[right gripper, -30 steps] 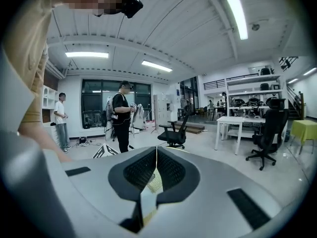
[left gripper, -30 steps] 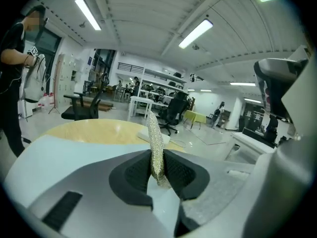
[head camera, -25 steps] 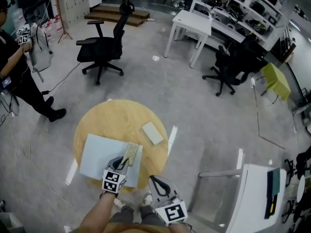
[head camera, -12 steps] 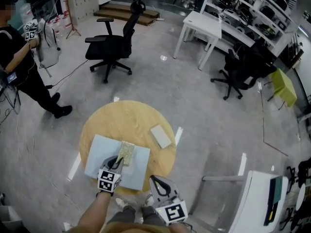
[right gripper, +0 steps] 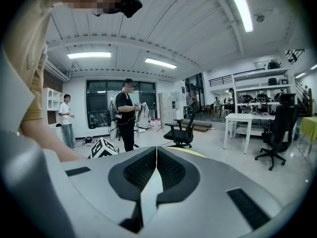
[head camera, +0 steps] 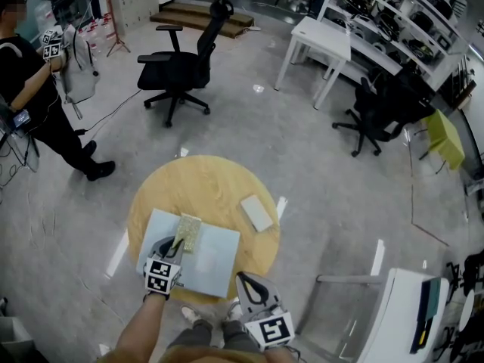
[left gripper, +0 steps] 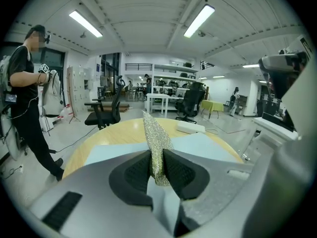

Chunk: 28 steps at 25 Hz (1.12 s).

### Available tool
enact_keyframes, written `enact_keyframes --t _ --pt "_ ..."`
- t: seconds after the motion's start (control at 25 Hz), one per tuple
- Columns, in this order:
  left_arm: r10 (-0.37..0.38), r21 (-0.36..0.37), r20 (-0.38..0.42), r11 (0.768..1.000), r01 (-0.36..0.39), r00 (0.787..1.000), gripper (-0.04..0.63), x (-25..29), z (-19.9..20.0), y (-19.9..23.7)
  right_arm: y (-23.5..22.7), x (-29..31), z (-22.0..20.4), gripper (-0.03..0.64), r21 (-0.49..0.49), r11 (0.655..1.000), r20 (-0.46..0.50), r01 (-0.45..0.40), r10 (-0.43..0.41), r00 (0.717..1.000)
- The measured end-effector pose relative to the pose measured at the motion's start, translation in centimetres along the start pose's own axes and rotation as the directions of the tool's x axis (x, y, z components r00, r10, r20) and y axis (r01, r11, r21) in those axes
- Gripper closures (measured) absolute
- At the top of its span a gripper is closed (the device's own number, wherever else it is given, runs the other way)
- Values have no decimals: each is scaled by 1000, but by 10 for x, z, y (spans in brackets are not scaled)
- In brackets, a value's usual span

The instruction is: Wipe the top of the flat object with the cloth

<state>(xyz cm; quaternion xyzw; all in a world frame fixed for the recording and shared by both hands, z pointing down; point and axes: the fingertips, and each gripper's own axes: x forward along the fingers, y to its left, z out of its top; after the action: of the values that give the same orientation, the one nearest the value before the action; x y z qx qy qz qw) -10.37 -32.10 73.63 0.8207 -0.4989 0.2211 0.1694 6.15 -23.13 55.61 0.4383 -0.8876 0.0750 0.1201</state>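
Note:
A pale blue flat board (head camera: 204, 263) lies on the near side of a round wooden table (head camera: 208, 187). A yellow-green speckled cloth (head camera: 187, 233) rests on the board's far left part. My left gripper (head camera: 172, 249) is shut on the cloth's near end; in the left gripper view the cloth (left gripper: 156, 143) stands pinched between the jaws (left gripper: 157, 168) and runs out over the board (left gripper: 203, 145). My right gripper (head camera: 243, 286) hangs off the table's near edge, shut with nothing in it (right gripper: 156, 170).
A small white block (head camera: 257, 212) lies on the table's right side. A person in black (head camera: 34, 104) stands at the far left. Black office chairs (head camera: 181, 66), a white desk (head camera: 321, 48) and shelving stand beyond. A white table (head camera: 404, 316) is at the lower right.
My left gripper has dragged the cloth leftward across the board, from its right part to its far left part. The right gripper has stayed put.

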Motion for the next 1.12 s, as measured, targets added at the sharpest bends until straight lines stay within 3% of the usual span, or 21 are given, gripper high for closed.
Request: enact_keyframes --t 0.64,1.12 --pt "151 -30 -19 988 -151 988 531 -38 -12 99 33 29 10 615 -9 1000 1 -14 14 1000" --pt "186 -36 -7 982 -187 982 531 -57 -12 135 50 40 16 615 -12 1000 -11 -2 2 1000"
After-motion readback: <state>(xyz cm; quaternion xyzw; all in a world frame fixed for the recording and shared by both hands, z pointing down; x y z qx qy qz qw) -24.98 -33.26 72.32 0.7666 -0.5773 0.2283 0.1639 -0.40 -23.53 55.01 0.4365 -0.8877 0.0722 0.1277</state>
